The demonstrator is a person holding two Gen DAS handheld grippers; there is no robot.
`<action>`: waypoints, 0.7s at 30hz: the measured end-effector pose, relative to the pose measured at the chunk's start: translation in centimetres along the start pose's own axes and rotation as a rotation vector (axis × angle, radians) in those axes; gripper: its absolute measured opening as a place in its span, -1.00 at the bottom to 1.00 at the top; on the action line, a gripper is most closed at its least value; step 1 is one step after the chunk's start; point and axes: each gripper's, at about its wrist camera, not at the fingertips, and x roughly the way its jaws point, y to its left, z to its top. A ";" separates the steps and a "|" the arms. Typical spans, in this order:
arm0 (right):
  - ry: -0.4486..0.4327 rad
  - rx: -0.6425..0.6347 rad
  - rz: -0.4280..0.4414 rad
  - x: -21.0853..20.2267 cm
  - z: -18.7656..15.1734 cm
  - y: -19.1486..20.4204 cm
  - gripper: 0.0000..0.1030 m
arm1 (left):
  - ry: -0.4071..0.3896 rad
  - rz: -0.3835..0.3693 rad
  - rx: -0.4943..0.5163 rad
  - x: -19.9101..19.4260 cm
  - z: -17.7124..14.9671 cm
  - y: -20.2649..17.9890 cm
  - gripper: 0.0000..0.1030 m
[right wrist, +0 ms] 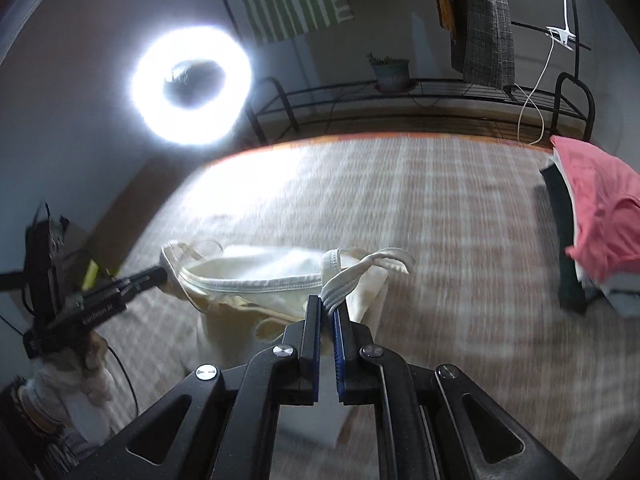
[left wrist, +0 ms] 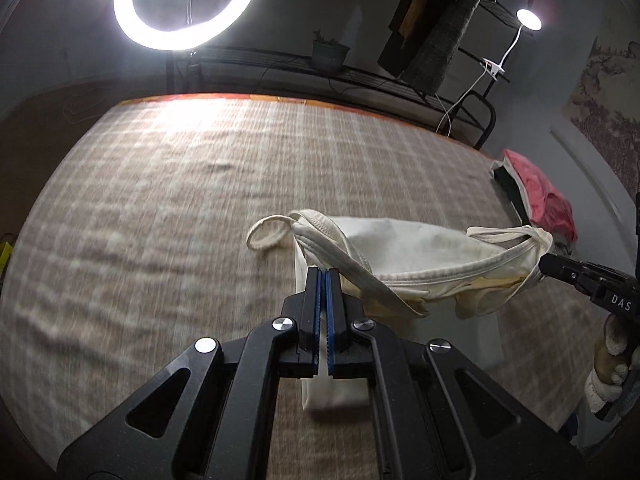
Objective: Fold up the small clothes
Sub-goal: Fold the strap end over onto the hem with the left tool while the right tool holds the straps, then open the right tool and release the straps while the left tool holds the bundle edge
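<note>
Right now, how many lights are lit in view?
2. The ring light stands beyond the bed's far edge, left; the small clip lamp is on the rack, far right. Others may be out of frame.

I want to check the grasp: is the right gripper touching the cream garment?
Touching. In the right wrist view, the right gripper is closed on a strap of the cream garment, which passes between its jaws.

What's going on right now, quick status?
Left gripper and right gripper both shut on cream top, stretched between them above the mat. Pink pile off to the side, nothing blocking.
</note>
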 end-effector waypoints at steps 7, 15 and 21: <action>0.062 -0.030 -0.082 -0.3 -3.6 0.3 -0.92 | 0.137 0.034 0.023 0.5 -4.2 0.1 -1.00; 0.128 -0.101 -0.028 -2.8 -5.5 0.8 -0.61 | 0.174 0.017 0.022 -3.6 -6.7 0.6 -1.00; 0.083 -0.081 -0.002 -1.8 -3.8 1.4 -0.61 | 0.081 0.018 0.078 -3.9 -2.9 -1.8 -1.00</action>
